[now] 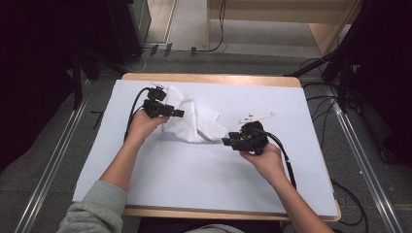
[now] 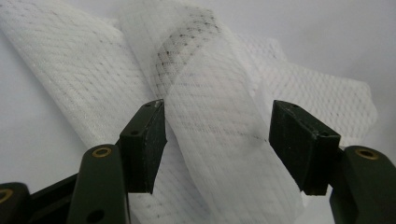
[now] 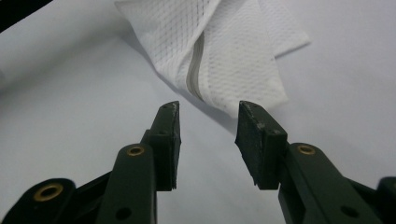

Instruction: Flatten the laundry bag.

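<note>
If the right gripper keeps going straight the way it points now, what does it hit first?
Probably the crumpled white mesh cloth: its nearest folded corner lies just ahead of the open right gripper, slightly off to one side. Depth is uncertain.

Bare tabletop (image 1: 194, 179) around crumpled cloth (image 1: 194, 119)

Overall light: we see the worktop (image 1: 194, 165) evenly and softly lit from above, while the room at both far sides falls nearly black.
Shadows: we find only faint, soft ones under the white cloth (image 1: 194, 121) and the hands.
Glare: we note none; the pale sheet reads slightly bluish.
High view sharpness: we get a soft, low-detail picture.
Gripper views focus: we see the cloth's weave crisp at mid-distance, blurring toward the bottom edge and the far background.
</note>
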`<action>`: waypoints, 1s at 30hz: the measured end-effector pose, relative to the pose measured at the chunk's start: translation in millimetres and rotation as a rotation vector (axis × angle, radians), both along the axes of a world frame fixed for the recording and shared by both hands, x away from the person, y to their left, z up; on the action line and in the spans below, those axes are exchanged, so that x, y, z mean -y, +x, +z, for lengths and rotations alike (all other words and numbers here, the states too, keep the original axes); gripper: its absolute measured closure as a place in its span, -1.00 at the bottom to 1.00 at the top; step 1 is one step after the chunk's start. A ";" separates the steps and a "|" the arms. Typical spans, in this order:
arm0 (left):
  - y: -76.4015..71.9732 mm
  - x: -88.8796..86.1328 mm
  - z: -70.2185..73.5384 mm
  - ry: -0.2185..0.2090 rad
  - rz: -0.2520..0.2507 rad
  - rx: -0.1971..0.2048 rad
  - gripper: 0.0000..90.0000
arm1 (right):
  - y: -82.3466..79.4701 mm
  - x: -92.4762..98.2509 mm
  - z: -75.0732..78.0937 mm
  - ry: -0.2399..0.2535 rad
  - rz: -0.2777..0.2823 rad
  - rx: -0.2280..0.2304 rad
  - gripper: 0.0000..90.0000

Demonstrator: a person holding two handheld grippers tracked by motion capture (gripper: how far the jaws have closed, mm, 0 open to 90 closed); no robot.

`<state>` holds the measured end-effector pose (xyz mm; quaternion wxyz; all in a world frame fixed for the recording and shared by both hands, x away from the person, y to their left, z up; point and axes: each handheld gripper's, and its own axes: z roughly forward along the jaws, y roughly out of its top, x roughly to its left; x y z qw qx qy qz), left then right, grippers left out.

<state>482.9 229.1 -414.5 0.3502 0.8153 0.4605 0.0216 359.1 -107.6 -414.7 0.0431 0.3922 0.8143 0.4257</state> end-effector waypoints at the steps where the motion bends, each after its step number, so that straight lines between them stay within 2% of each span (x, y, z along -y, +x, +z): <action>1: 2.0 1.2 -1.6 0.005 -0.002 0.001 -0.17 | -3.5 4.0 -1.4 0.002 -0.005 -0.004 0.36; 6: 10.4 4.6 -11.5 0.023 0.005 -0.007 -0.16 | -17.1 18.8 -6.3 -0.013 -0.014 0.008 0.33; 8: 13.7 5.3 -17.3 0.010 0.009 -0.024 -0.14 | -21.0 25.9 -7.9 -0.008 -0.020 0.017 0.31; 13: 18.4 5.5 -29.7 0.045 0.012 -0.071 0.01 | -21.5 40.6 -13.5 0.026 -0.056 0.004 0.30; 16: 19.0 1.8 -31.4 0.016 0.031 -0.079 0.12 | -17.6 44.2 -16.8 0.034 -0.075 -0.005 0.31; 18: 18.2 -0.5 -32.8 0.006 0.033 -0.080 0.36 | -14.5 44.2 -19.9 0.023 -0.082 -0.004 0.31; 19: 17.5 -1.7 -33.1 0.003 0.029 -0.082 0.36 | -14.5 44.2 -19.9 0.023 -0.082 -0.004 0.31; 21: 16.1 -2.3 -33.3 -0.008 0.020 -0.085 0.58 | -12.3 43.8 -22.5 0.022 -0.084 -0.009 0.31; 22: 15.0 -2.5 -32.1 -0.018 0.018 -0.075 0.69 | -11.6 43.6 -23.6 0.017 -0.081 -0.012 0.31; 23: 14.0 -2.2 -30.8 -0.032 0.015 -0.072 0.89 | -10.7 42.4 -25.2 0.012 -0.079 -0.017 0.31; 30: 3.5 1.9 -14.3 -0.047 -0.013 -0.003 0.96 | -9.9 40.6 -26.3 0.001 -0.075 -0.011 0.31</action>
